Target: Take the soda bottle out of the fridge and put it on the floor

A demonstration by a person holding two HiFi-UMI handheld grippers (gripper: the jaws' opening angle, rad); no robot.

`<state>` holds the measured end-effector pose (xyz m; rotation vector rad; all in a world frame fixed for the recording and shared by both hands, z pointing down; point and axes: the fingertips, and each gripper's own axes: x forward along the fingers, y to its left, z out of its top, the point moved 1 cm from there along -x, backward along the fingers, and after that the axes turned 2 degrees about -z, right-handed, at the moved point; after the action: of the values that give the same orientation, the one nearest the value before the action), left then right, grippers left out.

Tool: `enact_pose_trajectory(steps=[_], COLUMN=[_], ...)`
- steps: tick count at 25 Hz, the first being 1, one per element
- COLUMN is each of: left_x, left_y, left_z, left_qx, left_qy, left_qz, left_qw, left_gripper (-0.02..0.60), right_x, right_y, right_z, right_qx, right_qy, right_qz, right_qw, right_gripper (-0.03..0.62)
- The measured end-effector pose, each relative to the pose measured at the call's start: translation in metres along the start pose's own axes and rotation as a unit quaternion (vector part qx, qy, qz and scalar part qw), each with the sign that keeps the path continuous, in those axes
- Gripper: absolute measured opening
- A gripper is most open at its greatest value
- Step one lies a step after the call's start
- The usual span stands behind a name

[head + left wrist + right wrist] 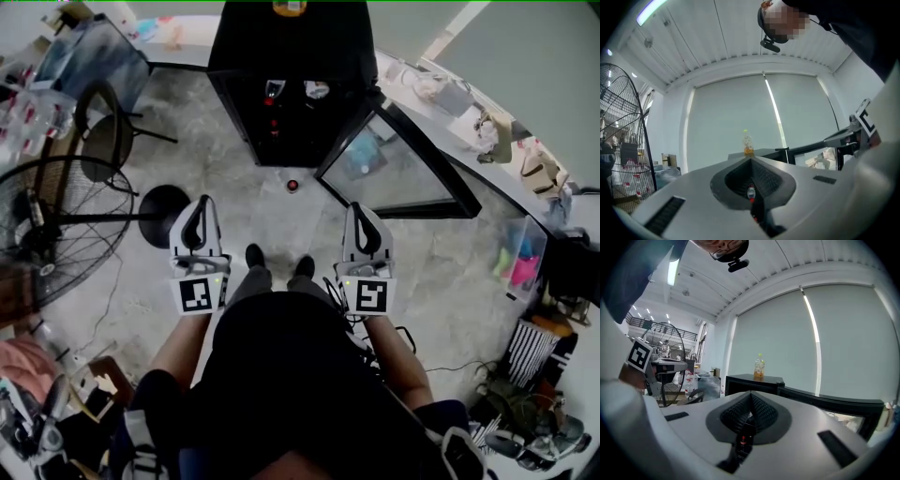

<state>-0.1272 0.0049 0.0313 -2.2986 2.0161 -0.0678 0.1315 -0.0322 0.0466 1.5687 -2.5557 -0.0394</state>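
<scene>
Standing at the far left is a large floor fan [56, 225], with a dark chair [105, 139] behind it. The left gripper [200, 204] points toward the fridge, jaws pressed together with nothing between them. Ahead, the soda bottle [292, 186] stands upright on the floor [234, 202] — just in front of the open black fridge [291, 56], well apart from both tools. The right gripper [362, 210] is likewise closed and empty. Rightward, the fridge's glass door [398, 173] hangs open — a bottle of orange drink [290, 7] sits on the fridge top.
</scene>
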Motion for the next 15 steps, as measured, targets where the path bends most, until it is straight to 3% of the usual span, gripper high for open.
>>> enact_pose_trajectory(steps=[15], left_x=[-0.0001], left_y=[-0.0067], left_z=[-0.0044], left_qx=[0.0], left_qy=[0.009], left_qz=[-0.007], left_qw=[0.9999], left_gripper=[0.023], right_x=[0.0063], right_y=[0.0085], right_z=[0.0052], right_qx=[-0.017], right_qy=[-0.001], right_qz=[0.02], right_qw=[1.0], right_gripper=[0.018])
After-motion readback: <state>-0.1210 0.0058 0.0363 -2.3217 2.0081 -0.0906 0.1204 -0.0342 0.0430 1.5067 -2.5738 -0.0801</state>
